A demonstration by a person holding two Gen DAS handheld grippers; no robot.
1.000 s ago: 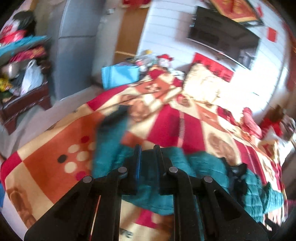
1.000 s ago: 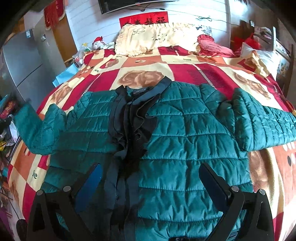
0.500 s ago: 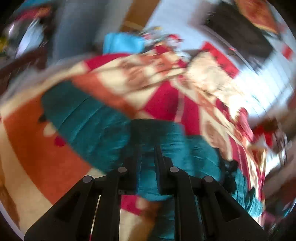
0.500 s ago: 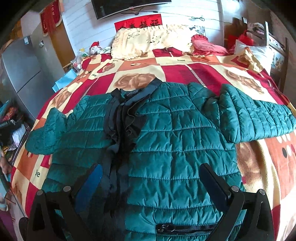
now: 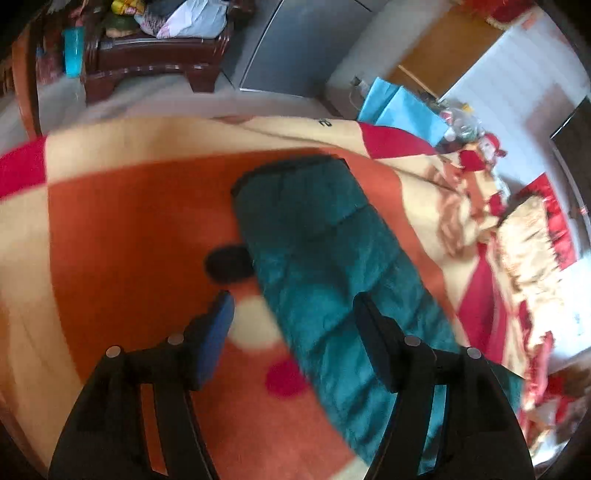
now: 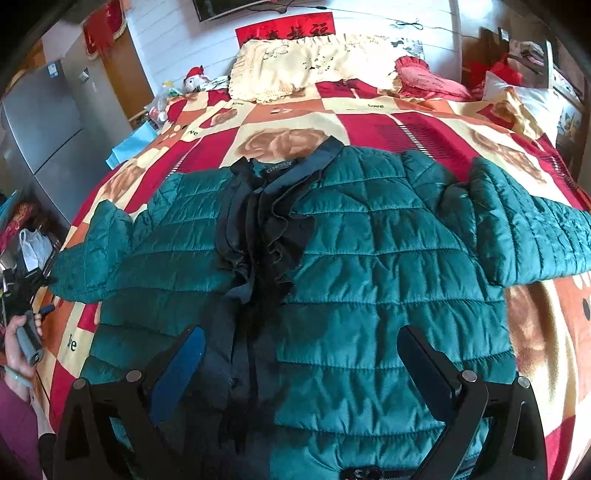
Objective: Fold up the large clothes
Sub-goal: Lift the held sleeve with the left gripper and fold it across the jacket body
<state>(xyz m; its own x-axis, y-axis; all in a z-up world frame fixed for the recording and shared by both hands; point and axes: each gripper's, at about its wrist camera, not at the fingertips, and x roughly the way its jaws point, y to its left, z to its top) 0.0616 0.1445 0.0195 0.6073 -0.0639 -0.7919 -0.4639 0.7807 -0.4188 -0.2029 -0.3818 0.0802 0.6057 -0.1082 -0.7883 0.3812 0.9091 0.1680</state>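
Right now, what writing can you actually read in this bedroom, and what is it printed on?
"love": on the red and cream checked blanket, repeated in several squares.
Gold characters on the red wall banner: too blurred to read.
Small neck label of the teal quilted jacket: too small to read.

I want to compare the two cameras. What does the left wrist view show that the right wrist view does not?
Left wrist only: the sleeve's dark cuff up close on the orange patch, and a wooden cabinet. The left gripper jaws are opening, nothing between them.

Right wrist only: the whole jacket spread flat, its collar, the other sleeve, the pillows.

Both: the sleeve, the blanket, the fridge.
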